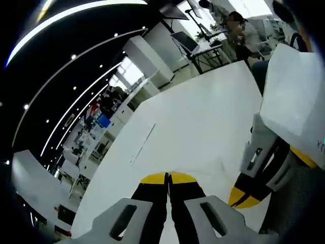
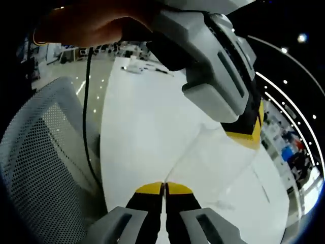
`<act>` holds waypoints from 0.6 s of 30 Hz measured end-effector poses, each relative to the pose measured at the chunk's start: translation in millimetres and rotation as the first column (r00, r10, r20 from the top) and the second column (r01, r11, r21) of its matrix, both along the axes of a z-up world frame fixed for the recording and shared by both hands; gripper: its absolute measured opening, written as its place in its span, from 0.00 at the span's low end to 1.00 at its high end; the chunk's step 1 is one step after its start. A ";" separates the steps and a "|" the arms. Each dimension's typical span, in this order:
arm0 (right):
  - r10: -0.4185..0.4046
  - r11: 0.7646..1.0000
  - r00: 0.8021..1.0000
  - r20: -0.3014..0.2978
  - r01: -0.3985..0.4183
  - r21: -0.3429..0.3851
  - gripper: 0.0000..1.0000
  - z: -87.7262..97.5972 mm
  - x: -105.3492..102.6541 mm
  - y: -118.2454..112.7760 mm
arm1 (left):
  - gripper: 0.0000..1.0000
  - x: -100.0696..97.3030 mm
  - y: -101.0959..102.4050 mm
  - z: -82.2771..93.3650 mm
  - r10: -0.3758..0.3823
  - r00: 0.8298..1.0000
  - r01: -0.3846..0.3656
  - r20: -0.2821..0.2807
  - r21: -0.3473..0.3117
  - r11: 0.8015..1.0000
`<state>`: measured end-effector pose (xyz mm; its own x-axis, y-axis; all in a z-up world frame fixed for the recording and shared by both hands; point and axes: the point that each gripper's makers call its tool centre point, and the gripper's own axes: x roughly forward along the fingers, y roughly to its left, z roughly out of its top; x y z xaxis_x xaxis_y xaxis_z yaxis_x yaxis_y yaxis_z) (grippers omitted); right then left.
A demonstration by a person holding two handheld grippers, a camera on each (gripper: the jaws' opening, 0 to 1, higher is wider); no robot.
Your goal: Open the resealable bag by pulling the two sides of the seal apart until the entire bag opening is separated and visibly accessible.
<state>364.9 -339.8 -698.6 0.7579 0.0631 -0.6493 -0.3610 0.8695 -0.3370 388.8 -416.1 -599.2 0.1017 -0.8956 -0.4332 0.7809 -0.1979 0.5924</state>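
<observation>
In the left gripper view, the left gripper [image 1: 168,179] rises from 6 o'clock with its yellow-tipped jaws pressed together. A clear film edge seems to run up from the tips, but I cannot tell for sure whether they pinch it. Beyond them the white table [image 1: 203,112] stretches toward 1 o'clock. The resealable bag [image 1: 144,142] is nearly invisible on it; only a thin straight line toward 11 o'clock from the tips, perhaps its seal strip, and faint creases mark it. The right gripper [image 1: 244,195] enters at 4 o'clock, its yellow tips low near the table; I cannot tell whether its jaws are parted here. A seated person [image 1: 244,30] shows at 1 o'clock beside desks.

In the right gripper view, the right gripper [image 2: 163,188] comes up from 6 o'clock, jaws closed tip to tip, with a fold of the clear bag [image 2: 218,162] rising from between them toward 1 o'clock. The bag's film spreads toward 3 o'clock over the table [image 2: 137,117]. The left gripper [image 2: 246,133] hangs in from 12 o'clock, a hand [image 2: 96,23] holding it, its yellow tip touching the film. A mesh chair [image 2: 45,152] fills 8 o'clock, with a black cable [image 2: 86,117] hanging beside it.
</observation>
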 end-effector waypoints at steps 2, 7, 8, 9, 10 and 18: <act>-0.001 1.000 1.000 0.006 0.001 -0.005 0.00 0.8 -0.1 0.4 | 0.00 -1.7 -0.6 2.6 -0.009 1.000 0.009 0.000 -0.009 1.000; -0.010 1.000 1.000 0.011 0.010 -0.003 0.00 0.6 0.7 0.8 | 0.00 -3.9 -1.1 4.0 -0.033 0.999 0.033 0.011 -0.003 0.999; -0.010 1.000 1.000 0.011 0.010 -0.005 0.00 0.8 0.9 0.4 | 0.00 -3.7 -1.1 3.3 -0.034 0.999 0.034 0.011 0.001 0.999; -0.010 1.000 1.000 0.010 0.010 -0.005 0.00 0.6 1.0 -0.1 | 0.00 -2.5 -0.8 2.2 -0.031 0.999 0.031 0.016 0.007 0.999; -0.008 1.000 1.000 0.009 0.008 -0.004 0.00 0.3 1.1 -0.9 | 0.00 -1.6 -0.7 1.2 -0.031 0.999 0.030 0.020 0.009 0.999; -0.016 1.000 1.000 -0.004 0.016 0.015 0.00 -6.2 -1.1 -3.9 | 0.00 1.8 8.9 -28.0 -0.022 1.000 0.023 -0.023 0.084 0.996</act>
<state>363.7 -343.7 -704.8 0.7565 0.0604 -0.6512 -0.3480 0.8803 -0.3225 390.5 -407.2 -627.3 0.0717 -0.8580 -0.5087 0.7883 -0.2638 0.5559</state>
